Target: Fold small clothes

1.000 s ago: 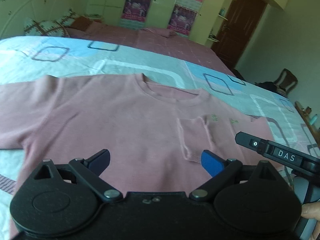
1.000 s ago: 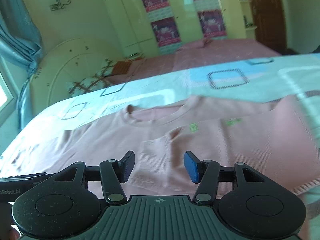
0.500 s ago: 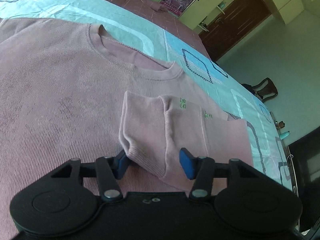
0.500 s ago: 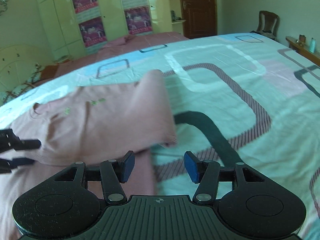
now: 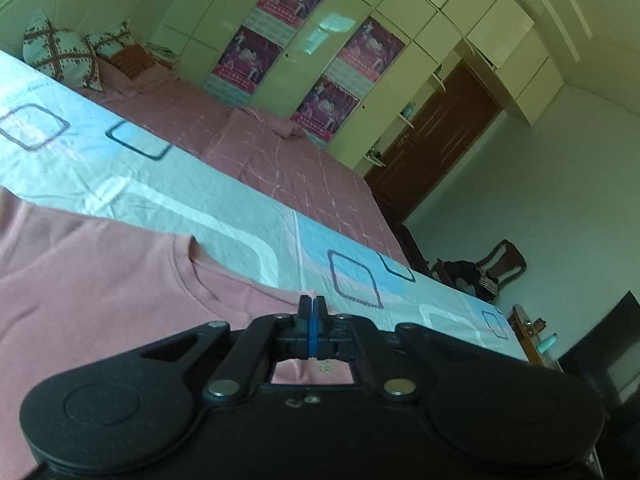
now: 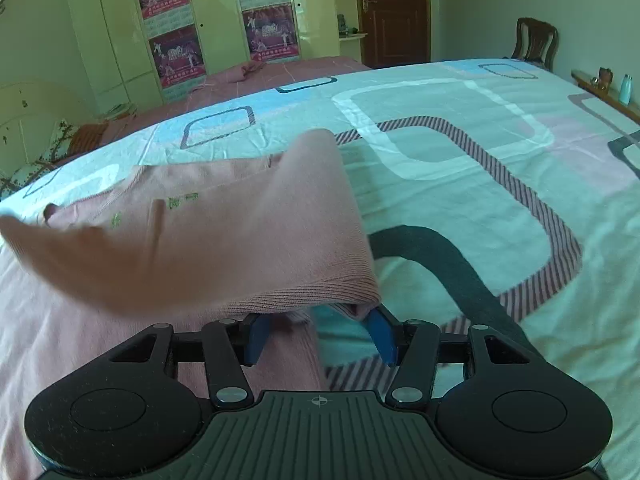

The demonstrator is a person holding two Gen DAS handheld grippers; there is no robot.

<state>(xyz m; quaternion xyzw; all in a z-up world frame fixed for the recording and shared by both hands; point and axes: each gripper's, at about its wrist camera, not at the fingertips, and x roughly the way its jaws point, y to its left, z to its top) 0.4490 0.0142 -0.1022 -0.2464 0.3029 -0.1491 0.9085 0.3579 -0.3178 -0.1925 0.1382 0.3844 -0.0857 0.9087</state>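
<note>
A pink long-sleeved sweater lies flat on the patterned bedsheet, neck toward the far side. My left gripper is shut, blue pads pressed together; no cloth shows between them, though pink fabric shows just beneath. In the right wrist view the sweater's folded-over side is lifted and draped over the body, its ribbed hem just above my right gripper. The right jaws stand open around the hem edge, without clamping it.
Beyond the sheet is a pink checked bedspread with pillows at the headboard. Wardrobes with posters and a brown door stand behind. A chair and a shelf with a bottle are at the right.
My left gripper closed from open around the sleeve cuff and tilted up toward the room. In the right wrist view the folded side now hangs closer over the open jaws.
</note>
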